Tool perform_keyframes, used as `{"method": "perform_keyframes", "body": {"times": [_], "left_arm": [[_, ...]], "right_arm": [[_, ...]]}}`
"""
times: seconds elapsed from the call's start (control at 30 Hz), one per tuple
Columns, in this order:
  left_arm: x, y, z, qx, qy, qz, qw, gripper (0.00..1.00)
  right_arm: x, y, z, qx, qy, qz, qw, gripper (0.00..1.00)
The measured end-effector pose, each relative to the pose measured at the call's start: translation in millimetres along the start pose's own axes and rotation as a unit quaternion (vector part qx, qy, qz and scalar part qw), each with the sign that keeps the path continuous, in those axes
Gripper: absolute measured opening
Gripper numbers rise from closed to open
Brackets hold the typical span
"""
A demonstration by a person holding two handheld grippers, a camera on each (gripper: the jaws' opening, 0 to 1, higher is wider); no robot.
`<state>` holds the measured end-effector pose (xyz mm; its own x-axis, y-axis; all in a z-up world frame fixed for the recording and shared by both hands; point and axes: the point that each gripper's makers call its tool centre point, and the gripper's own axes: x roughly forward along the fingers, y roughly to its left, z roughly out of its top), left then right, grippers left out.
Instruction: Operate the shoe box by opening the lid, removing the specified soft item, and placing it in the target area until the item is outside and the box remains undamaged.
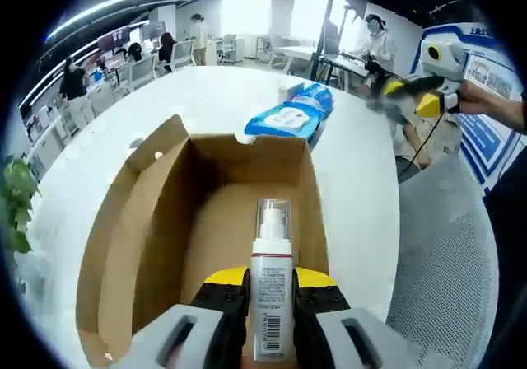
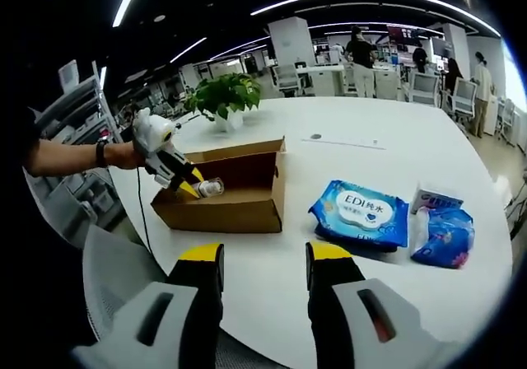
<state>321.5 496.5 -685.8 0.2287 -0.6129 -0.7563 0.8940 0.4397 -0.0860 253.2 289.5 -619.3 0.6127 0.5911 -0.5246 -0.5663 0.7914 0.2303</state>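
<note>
Left claw (image 1: 270, 296) clamped on pump bottle (image 1: 272, 291), held over the open shoe box (image 1: 123, 245) ahead. Right claw (image 2: 263, 262) apart, empty; wipes pack (image 2: 362, 212) just beyond it on worktop (image 2: 387, 151). Lift bottle straight, clear of walls.

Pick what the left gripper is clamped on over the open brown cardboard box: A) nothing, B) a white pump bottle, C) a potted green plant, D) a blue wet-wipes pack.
B: in the left gripper view the left gripper has its jaws closed on a white pump bottle above the open brown cardboard box; the blue wet-wipes pack lies on the white table beyond.
</note>
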Motion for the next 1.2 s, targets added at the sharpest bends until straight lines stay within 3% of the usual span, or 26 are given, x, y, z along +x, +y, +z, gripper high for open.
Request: {"method": "perform_keyframes", "body": {"times": [0.2,0.4,0.5,0.67,0.73,0.87,1.07,1.2], "left_arm": [[-5.9,-11.0,28.9,0.048,-0.023,0.002,0.9986,0.19],[-9.9,-33.7,57.2,0.101,-0.043,-0.010,0.9939,0.19],[-8.8,-53.1,69.2,0.141,-0.049,-0.028,0.9884,0.19],[-6.5,-78.4,82.8,0.187,-0.054,-0.048,0.9797,0.19],[-7.3,-88.2,89.5,0.205,-0.059,-0.051,0.9756,0.19],[-8.0,-110.7,102.2,0.231,-0.070,-0.072,0.9677,0.19],[-4.2,-128.0,110.6,0.267,-0.070,-0.087,0.9572,0.19],[-4.1,-139.4,117.3,0.290,-0.075,-0.099,0.9489,0.19]], "right_arm": [[2.4,7.7,5.7,-0.026,0.006,0.016,0.9995,0.37],[5.4,14.9,14.9,-0.049,0.005,0.037,0.9981,0.37],[6.6,23.4,18.6,-0.085,0.010,0.053,0.9949,0.38],[6.7,33.0,21.5,-0.110,0.012,0.069,0.9914,0.39],[6.6,32.0,17.6,-0.145,0.026,0.067,0.9868,0.38],[4.5,40.5,16.7,-0.154,0.023,0.079,0.9846,0.39],[-0.9,48.5,22.1,-0.187,0.015,0.086,0.9784,0.36],[-4.6,55.8,23.5,-0.229,0.015,0.092,0.9690,0.34]]}}
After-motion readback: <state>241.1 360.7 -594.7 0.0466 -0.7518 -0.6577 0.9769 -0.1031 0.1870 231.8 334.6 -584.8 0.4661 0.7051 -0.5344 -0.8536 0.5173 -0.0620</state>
